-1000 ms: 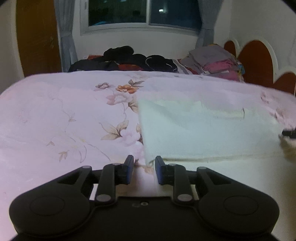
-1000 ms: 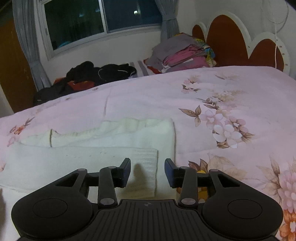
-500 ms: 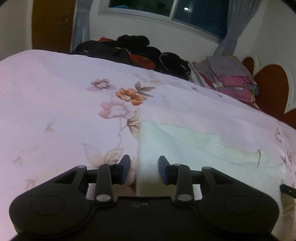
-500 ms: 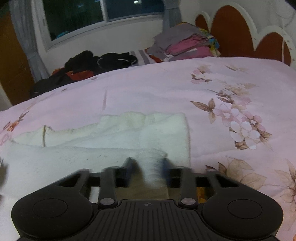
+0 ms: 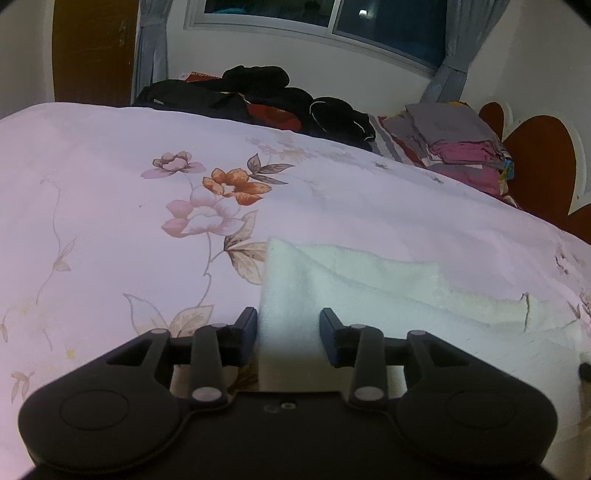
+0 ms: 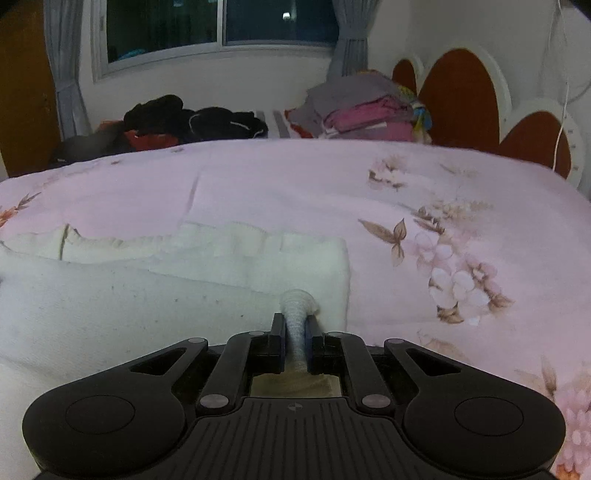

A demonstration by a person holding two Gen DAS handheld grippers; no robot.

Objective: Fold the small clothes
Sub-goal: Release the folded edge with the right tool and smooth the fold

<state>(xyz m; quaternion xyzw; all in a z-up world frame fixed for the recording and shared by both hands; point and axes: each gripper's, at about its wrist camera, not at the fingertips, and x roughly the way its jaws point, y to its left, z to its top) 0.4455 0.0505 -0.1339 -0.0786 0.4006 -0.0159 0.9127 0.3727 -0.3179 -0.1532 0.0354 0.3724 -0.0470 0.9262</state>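
Right gripper [image 6: 295, 345]: jaws have just been closing and are now pinched tight on a bunched tuck of the white knit garment [image 6: 166, 295], taken at its near right corner. A second ago that corner lay flat between spread fingers; now a little roll of fabric stands up between the pads. I judge the right-hand grab done.

Left gripper [image 5: 288, 336]: jaws have just been opening and stand apart. The garment's left edge [image 5: 291, 295] now runs in between them, where a second ago it lay just off to the right of the fingers. Pads not pressing on the cloth as far as I can see, so nothing held here yet. Next, I reckon, is to close on this corner so both near corners can be lifted and carried over for the fold.

Garment lies flat across the near part of the bed, far edge rumpled and doubled.

Surface: pink floral bedspread [image 6: 443, 184], soft, mostly smooth. Along the far edge of the bed, a heap of dark clothes [image 6: 184, 118] and a stack of folded clothes [image 6: 362, 110] towards the headboard [image 6: 458, 96]. Window [image 6: 221, 22] dark, grey curtains, brown door [image 5: 92, 51] at the left.
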